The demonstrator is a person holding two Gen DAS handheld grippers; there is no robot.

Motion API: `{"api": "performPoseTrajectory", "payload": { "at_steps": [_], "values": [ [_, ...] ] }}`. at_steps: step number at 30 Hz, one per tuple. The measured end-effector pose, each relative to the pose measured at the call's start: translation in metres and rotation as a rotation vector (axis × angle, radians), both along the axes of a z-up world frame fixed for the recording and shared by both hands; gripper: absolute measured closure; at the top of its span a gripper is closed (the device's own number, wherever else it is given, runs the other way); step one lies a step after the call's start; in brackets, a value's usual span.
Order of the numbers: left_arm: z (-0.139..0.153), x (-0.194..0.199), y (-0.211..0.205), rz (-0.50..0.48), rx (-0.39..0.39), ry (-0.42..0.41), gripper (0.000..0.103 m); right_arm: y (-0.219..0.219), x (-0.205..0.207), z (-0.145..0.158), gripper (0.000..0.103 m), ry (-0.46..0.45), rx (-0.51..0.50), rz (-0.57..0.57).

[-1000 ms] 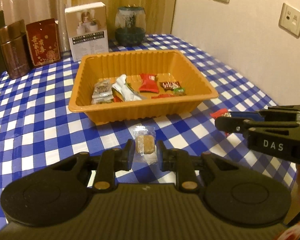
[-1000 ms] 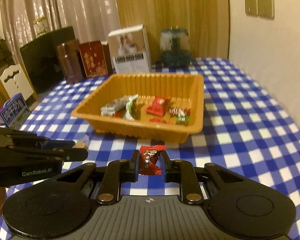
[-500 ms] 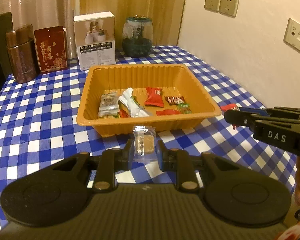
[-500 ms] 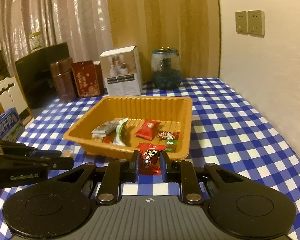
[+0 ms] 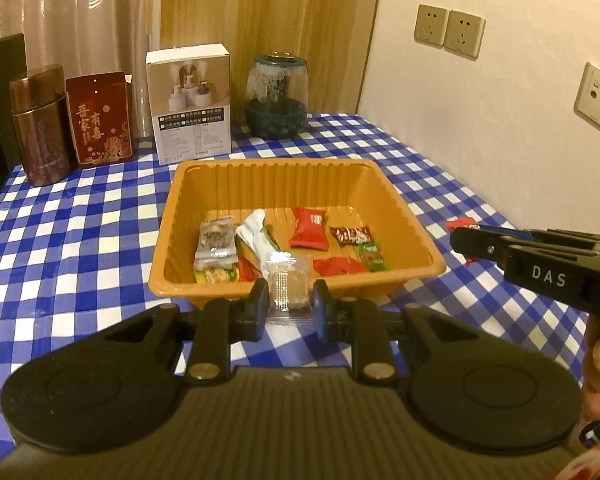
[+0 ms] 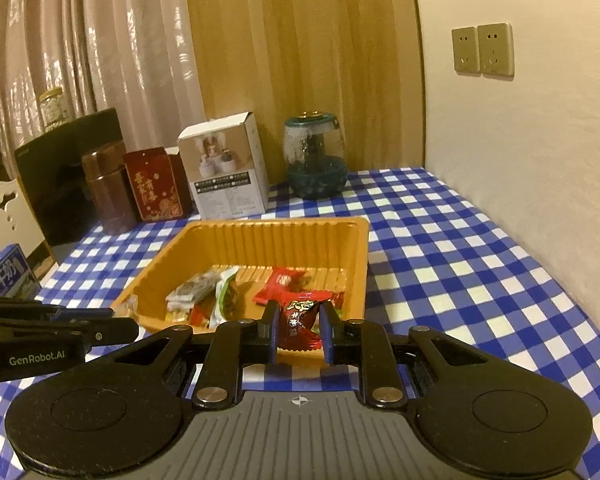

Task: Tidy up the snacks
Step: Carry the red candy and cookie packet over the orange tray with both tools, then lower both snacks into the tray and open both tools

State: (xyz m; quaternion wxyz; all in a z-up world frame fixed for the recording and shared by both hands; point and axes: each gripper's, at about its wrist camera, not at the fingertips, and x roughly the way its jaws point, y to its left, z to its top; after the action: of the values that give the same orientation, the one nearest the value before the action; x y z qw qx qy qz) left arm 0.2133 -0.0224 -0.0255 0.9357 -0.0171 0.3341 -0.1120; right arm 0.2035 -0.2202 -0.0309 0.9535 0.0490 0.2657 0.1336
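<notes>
Both grippers have risen toward the orange tray (image 5: pixel 396 208) at twelve o'clock; left gripper (image 5: pixel 289 304) pinches the clear-wrapped biscuit (image 5: pixel 287 286), right gripper (image 6: pixel 299 330) the red candy (image 6: pixel 300 318). Clear the near rim before release.

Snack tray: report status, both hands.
Left hand-held gripper shut on clear-wrapped biscuit. Right hand-held gripper shut on red candy. Orange tray ahead, unobstructed.
</notes>
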Motion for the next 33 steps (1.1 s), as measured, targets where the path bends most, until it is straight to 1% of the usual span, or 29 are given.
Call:
{"api": "performPoseTrajectory", "payload": {
  "at_steps": [10, 19, 26, 33],
  "values": [
    [0.002, 0.036, -0.006, 0.003, 0.003, -0.019, 0.082, -0.004, 0.035, 0.005, 0.082, -0.015, 0.031, -0.013],
    [0.004, 0.073, -0.003, 0.026, -0.009, -0.029, 0.082, 0.001, 0.062, 0.0, 0.082, 0.003, 0.035, -0.011],
    [-0.002, 0.1, -0.002, 0.033, -0.03, -0.015, 0.082, 0.007, 0.087, -0.01, 0.082, 0.04, 0.05, -0.016],
    [-0.014, 0.12, 0.005, 0.045, -0.074, 0.024, 0.082, 0.013, 0.111, -0.019, 0.082, 0.069, 0.064, -0.018]
  ]
}}
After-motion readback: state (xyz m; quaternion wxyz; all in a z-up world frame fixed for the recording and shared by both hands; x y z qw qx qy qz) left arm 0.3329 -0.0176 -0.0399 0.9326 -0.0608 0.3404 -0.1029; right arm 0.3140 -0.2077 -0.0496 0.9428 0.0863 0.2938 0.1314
